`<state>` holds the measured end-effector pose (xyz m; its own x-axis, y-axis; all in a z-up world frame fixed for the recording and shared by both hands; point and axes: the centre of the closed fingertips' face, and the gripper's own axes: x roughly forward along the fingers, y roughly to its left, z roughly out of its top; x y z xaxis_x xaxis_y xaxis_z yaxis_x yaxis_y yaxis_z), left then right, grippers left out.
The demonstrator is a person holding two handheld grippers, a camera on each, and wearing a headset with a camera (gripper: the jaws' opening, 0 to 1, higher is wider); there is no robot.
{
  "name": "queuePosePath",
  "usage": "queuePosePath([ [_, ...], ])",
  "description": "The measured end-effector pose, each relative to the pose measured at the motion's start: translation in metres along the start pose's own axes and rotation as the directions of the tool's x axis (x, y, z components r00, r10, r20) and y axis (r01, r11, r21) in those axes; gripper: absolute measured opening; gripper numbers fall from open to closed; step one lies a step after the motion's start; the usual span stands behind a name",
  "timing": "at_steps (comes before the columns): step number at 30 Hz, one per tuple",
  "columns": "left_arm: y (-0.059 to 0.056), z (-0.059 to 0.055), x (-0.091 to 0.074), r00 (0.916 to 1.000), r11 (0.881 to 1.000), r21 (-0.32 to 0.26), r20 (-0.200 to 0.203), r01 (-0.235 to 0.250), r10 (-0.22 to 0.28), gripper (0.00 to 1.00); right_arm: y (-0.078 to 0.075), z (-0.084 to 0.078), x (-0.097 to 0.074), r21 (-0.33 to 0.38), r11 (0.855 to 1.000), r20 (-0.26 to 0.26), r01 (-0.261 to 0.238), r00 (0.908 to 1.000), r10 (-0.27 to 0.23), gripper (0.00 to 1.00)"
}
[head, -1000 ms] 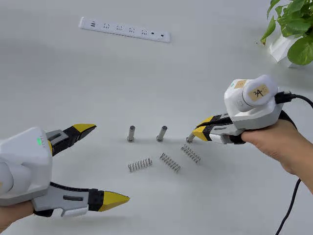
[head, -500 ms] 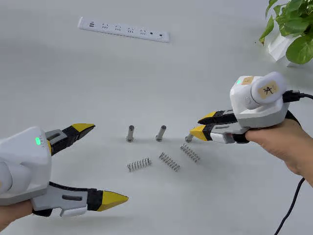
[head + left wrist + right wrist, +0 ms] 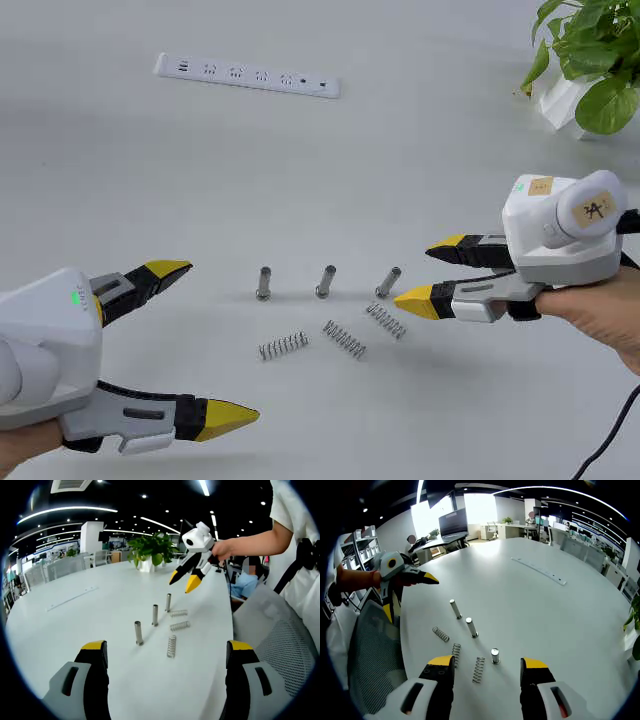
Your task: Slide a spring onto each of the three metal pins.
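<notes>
Three short metal pins stand upright in a row on the white table: left pin (image 3: 264, 282), middle pin (image 3: 326, 281), right pin (image 3: 388, 281). Three loose springs lie just in front of them: left spring (image 3: 283, 346), middle spring (image 3: 344, 339), right spring (image 3: 386, 320). My right gripper (image 3: 425, 272) hovers open and empty a little to the right of the right pin (image 3: 495, 655). My left gripper (image 3: 205, 340) is wide open and empty, well left of the row. The left gripper view has the pins (image 3: 155, 615) and springs (image 3: 180, 626) ahead of its jaws.
A white power strip (image 3: 247, 76) lies at the far side of the table. A potted plant (image 3: 590, 60) stands at the far right corner. A black cable (image 3: 605, 445) trails from my right gripper. The table edge and a mesh chair (image 3: 370, 645) are near me.
My right gripper, nearly shut with its tips at the right pin, has drawn back to the right and opened. The left gripper has barely moved. The pins and springs lie as before.
</notes>
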<state>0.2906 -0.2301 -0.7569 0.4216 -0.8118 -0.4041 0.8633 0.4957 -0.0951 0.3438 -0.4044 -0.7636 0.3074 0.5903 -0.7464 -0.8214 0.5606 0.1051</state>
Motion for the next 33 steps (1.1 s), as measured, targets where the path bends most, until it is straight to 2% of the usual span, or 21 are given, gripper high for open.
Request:
queuePosePath([
  [14,-0.003,0.005,-0.004,0.9997,1.000,0.030,-0.023,0.003,-0.002,0.98,0.014,-0.011,-0.024,-0.015,0.999,0.072,-0.032,0.9969,0.033,0.66],
  [25,-0.008,0.005,-0.004,0.9988,0.999,0.047,-0.050,0.008,-0.006,0.98,0.024,-0.022,-0.041,-0.015,0.998,0.141,-0.064,0.9879,0.065,0.76],
  [29,-0.009,0.004,-0.004,0.9983,0.999,0.051,-0.057,0.007,-0.004,0.98,0.029,-0.028,-0.042,-0.021,0.997,0.154,-0.076,0.9850,0.079,0.83],
  [33,-0.009,0.002,-0.002,0.9969,0.999,0.054,-0.079,0.006,-0.002,0.97,0.030,-0.034,-0.045,-0.019,0.997,0.171,-0.076,0.9822,0.078,0.85],
])
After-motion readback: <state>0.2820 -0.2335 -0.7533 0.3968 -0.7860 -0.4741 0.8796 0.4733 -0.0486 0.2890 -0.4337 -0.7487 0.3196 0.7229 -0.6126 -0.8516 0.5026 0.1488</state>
